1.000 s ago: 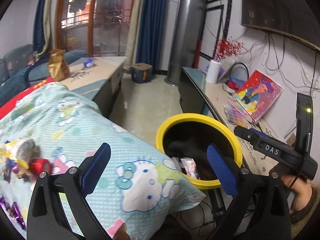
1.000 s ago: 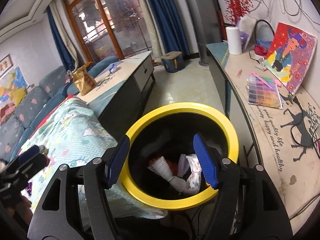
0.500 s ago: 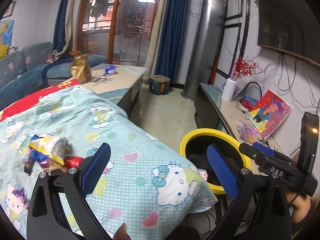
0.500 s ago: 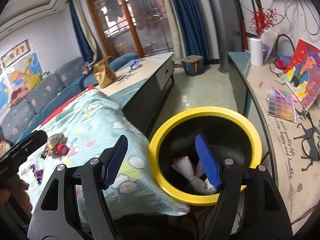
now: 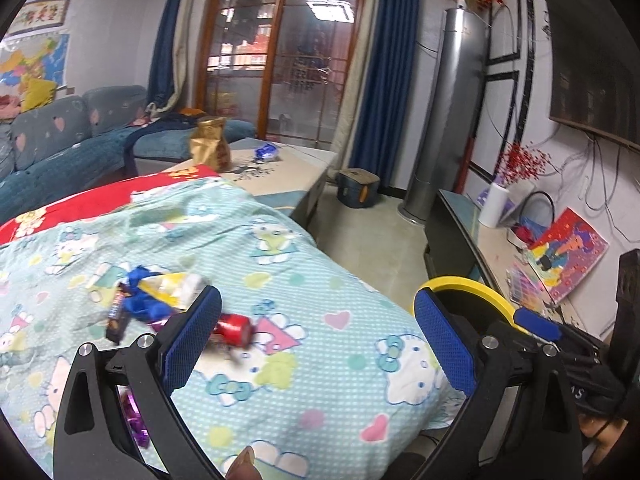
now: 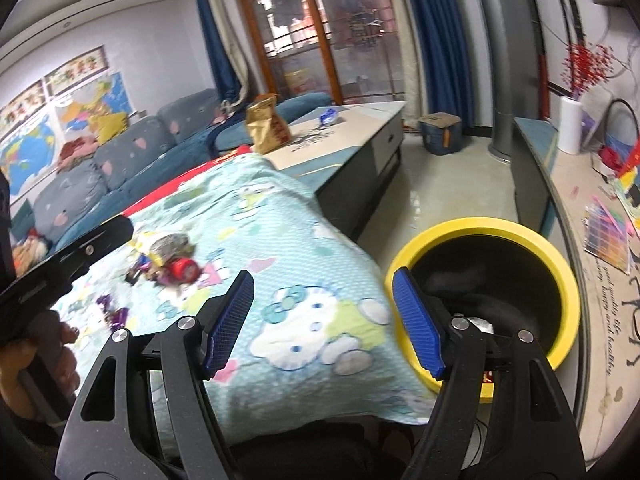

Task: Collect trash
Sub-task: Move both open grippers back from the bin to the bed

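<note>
A pile of trash lies on the Hello Kitty cloth (image 5: 304, 320): a red can (image 5: 234, 326), a yellow-white wrapper (image 5: 176, 286), blue scraps and a dark candy bar (image 5: 117, 318). The pile also shows in the right wrist view (image 6: 172, 258). My left gripper (image 5: 318, 338) is open and empty, just right of the pile. My right gripper (image 6: 322, 320) is open and empty, over the cloth's edge beside the yellow-rimmed black bin (image 6: 560, 264). The bin's rim (image 5: 476, 286) shows at right in the left wrist view.
Purple wrappers (image 6: 114, 312) lie at the near left of the cloth. A low cabinet (image 6: 360, 152) with a brown paper bag (image 6: 266, 124) stands behind. A long side shelf (image 6: 600, 280) with a painting and bead box runs right of the bin. A sofa (image 5: 60, 148) stands at left.
Both grippers have swung left, away from the bin and toward the trash pile on the cloth. Both stay open and empty.
</note>
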